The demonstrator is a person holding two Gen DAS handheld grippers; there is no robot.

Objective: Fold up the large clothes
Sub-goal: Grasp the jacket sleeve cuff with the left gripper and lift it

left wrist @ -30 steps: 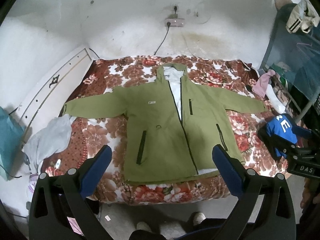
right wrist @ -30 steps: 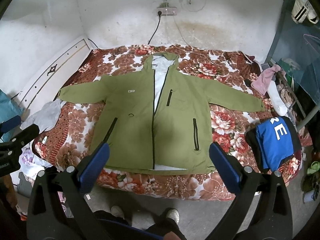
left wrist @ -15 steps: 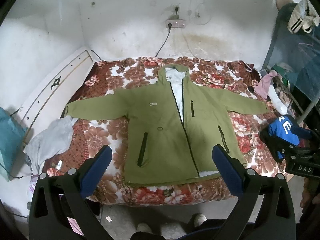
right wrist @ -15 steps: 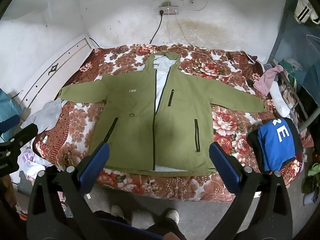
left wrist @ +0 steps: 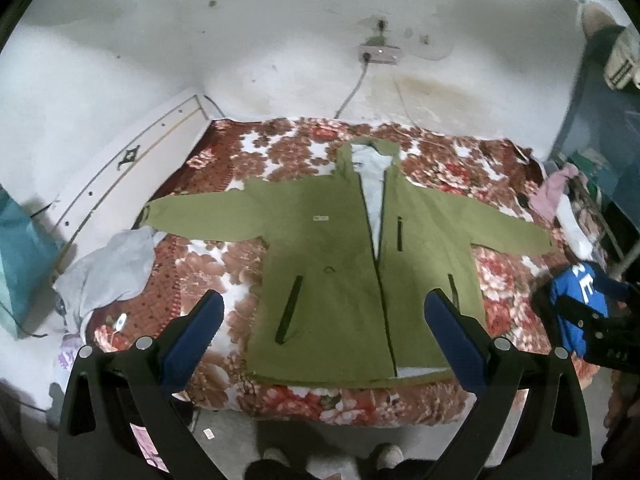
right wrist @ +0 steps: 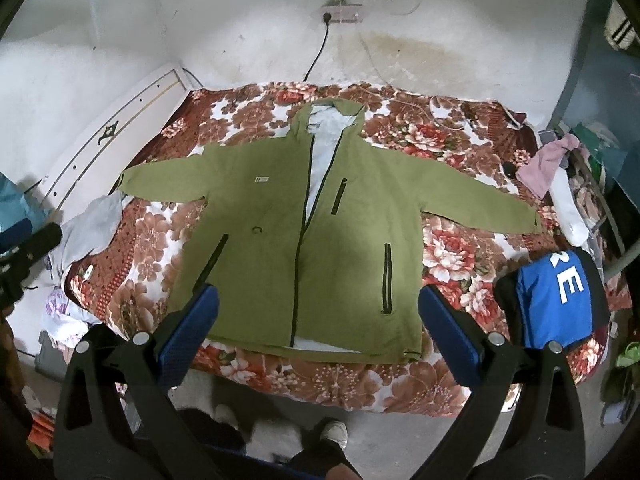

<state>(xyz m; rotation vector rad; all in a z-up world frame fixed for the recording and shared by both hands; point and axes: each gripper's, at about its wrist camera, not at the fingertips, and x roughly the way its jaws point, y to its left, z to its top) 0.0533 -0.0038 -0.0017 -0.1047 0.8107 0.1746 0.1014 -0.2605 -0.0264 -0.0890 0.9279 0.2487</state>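
Note:
An olive-green hooded jacket (left wrist: 352, 272) lies flat and face up on the floral bed cover (left wrist: 224, 264), sleeves spread to both sides, zip partly open on a pale lining. It also shows in the right wrist view (right wrist: 304, 236). My left gripper (left wrist: 324, 312) is open and empty, held above the jacket's near hem. My right gripper (right wrist: 318, 306) is open and empty, also above the near hem. Neither touches the cloth.
A grey garment (left wrist: 108, 272) lies at the bed's left edge. A blue shirt with white letters (right wrist: 556, 300) sits on the right corner. A pink cloth (right wrist: 548, 164) and clutter stand at the right. White headboard panel (left wrist: 120, 184) at left. My feet (right wrist: 328, 432) at the bed's near edge.
Both views have shifted slightly, with the jacket sitting a little lower and closer in frame. Both grippers stay open and the jacket has not moved.

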